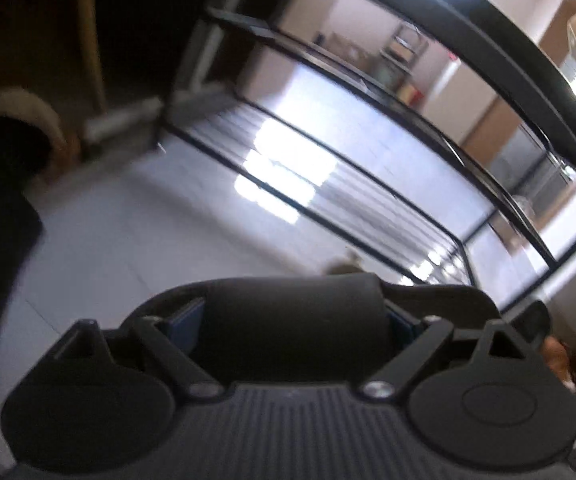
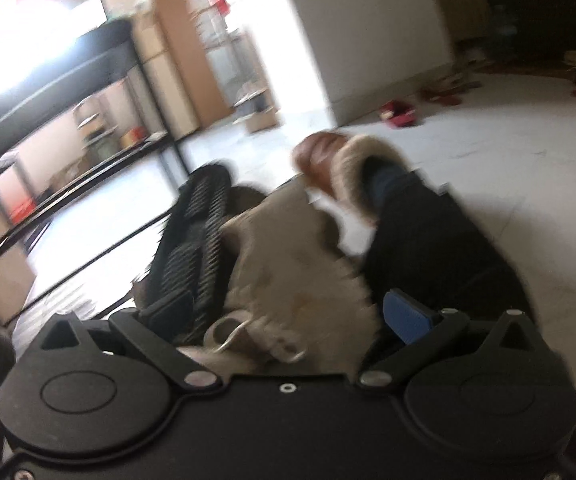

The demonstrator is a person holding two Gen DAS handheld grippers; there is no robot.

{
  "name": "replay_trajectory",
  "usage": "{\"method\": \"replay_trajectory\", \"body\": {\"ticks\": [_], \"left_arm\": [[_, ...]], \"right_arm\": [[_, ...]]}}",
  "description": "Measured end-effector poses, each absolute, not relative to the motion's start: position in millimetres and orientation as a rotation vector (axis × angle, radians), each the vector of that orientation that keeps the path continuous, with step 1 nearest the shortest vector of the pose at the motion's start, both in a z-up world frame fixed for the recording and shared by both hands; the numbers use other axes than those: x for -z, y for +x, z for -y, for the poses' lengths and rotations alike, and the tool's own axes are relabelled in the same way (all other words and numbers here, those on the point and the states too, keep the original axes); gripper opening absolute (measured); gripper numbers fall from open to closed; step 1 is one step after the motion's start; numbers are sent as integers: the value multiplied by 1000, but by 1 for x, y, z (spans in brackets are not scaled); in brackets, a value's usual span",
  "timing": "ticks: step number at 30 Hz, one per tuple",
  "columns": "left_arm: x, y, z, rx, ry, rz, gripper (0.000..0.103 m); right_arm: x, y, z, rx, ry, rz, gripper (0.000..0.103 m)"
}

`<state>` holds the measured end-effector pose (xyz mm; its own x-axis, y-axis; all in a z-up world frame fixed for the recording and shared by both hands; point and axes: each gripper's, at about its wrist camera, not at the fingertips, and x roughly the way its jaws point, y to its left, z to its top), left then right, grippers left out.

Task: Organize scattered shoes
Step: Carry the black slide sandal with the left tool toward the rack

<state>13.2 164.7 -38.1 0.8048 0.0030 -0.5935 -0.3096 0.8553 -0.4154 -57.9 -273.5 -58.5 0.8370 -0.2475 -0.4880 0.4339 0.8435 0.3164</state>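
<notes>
My left gripper (image 1: pixel 294 312) is shut on a dark shoe (image 1: pixel 296 320) that fills the space between its fingers; only the shoe's dark rounded body shows. It hangs above the floor in front of a black wire shoe rack (image 1: pixel 328 168). My right gripper (image 2: pixel 288 312) is shut on a beige suede shoe (image 2: pixel 288 248) with a black ridged sole (image 2: pixel 197 240) turned to the left. The rack also shows in the right wrist view (image 2: pixel 67 92), at the left. Both views are blurred.
A person's foot in a brown fur-lined slipper (image 2: pixel 328 160) and dark trouser leg (image 2: pixel 428 240) stands just beyond the right gripper; it also shows in the left wrist view (image 1: pixel 27 136). Red items (image 2: pixel 400 114) lie on the pale floor by a white wall. Cardboard boxes stand behind the rack.
</notes>
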Motion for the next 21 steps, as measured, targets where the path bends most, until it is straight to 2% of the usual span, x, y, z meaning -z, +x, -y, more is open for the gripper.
{"method": "replay_trajectory", "body": {"ticks": [7,14,21], "left_arm": [[57,20,-220,-241,-395,-629,89],[102,50,-225,-131,-127,-779,87],[148,76,-234,-170,-165,-972,84]], "right_arm": [[57,-41,212,202,253,-506,103],[65,-23,168,182,90,-565,103],[78,-10,145,190,27,-660,103]]}}
